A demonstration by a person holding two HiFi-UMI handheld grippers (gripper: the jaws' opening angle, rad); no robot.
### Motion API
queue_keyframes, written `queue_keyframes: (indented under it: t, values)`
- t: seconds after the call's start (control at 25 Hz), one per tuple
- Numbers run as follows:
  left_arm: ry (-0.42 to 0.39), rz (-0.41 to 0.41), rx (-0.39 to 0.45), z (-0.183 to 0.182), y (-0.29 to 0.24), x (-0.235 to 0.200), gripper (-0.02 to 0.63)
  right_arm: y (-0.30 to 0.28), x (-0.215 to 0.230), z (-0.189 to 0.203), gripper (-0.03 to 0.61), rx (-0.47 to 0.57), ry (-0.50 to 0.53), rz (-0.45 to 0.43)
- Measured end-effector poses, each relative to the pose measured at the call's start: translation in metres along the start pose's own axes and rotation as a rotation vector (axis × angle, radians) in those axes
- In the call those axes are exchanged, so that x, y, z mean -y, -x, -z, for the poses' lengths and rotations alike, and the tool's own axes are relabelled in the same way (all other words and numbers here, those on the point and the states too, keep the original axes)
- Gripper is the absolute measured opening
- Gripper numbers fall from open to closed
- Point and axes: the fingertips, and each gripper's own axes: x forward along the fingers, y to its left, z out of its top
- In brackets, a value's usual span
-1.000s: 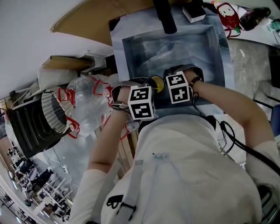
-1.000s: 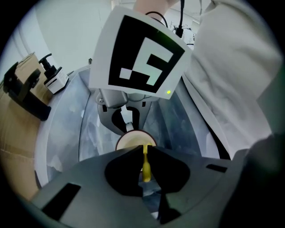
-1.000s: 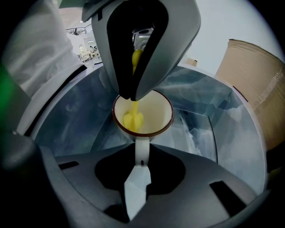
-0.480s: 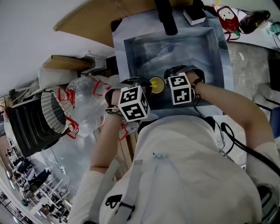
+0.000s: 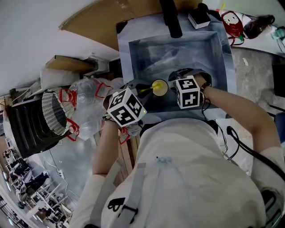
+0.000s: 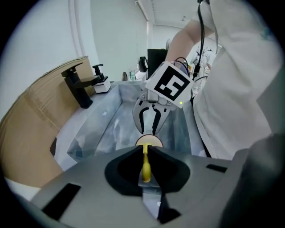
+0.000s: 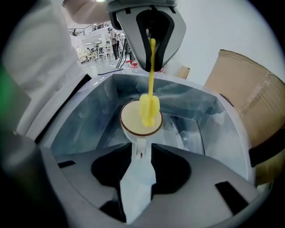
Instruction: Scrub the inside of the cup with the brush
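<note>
A pale cup [image 5: 159, 87] with a brown rim [image 7: 141, 119] hangs over the grey sink [image 5: 213, 49]. Its white handle sits between the jaws of my right gripper [image 5: 173, 87] [image 7: 141, 149], whose tips touch it; these jaws have just been opening. My left gripper [image 5: 140, 90] [image 6: 145, 153] is shut on the thin stem of the yellow brush [image 6: 145, 167]. The yellow brush head [image 7: 149, 111] stands at the cup's mouth, overlapping the far rim. In the left gripper view the cup [image 6: 149, 140] shows only as a sliver beyond the jaws, with the right gripper [image 6: 151, 122] behind it.
A black faucet [image 5: 169, 18] and a white box [image 5: 198, 13] stand at the sink's far edge. Brown cardboard [image 5: 102, 13] lies beyond the sink's left corner. A clear plastic bag with red trim [image 5: 89, 107] and a black wire-fronted unit [image 5: 53, 113] are on the left.
The left gripper has moved left and rolled, drawing the brush back from the cup. The right gripper and cup have stayed about where they were.
</note>
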Motion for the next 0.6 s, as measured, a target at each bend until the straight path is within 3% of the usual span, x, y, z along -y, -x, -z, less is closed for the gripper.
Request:
queue_keyframes:
  t: [0.2, 0.6]
  values:
    - [0.099, -0.066, 0.112, -0.003, 0.022, -0.009, 0.035, 0.027, 0.003, -0.002, 0.144, 0.05, -0.045, 0.037]
    - [0.22, -0.304, 0.508, -0.034, 0.082, -0.038, 0.035, 0.116, 0.021, -0.017, 0.15, 0.222, -0.221, 0.174]
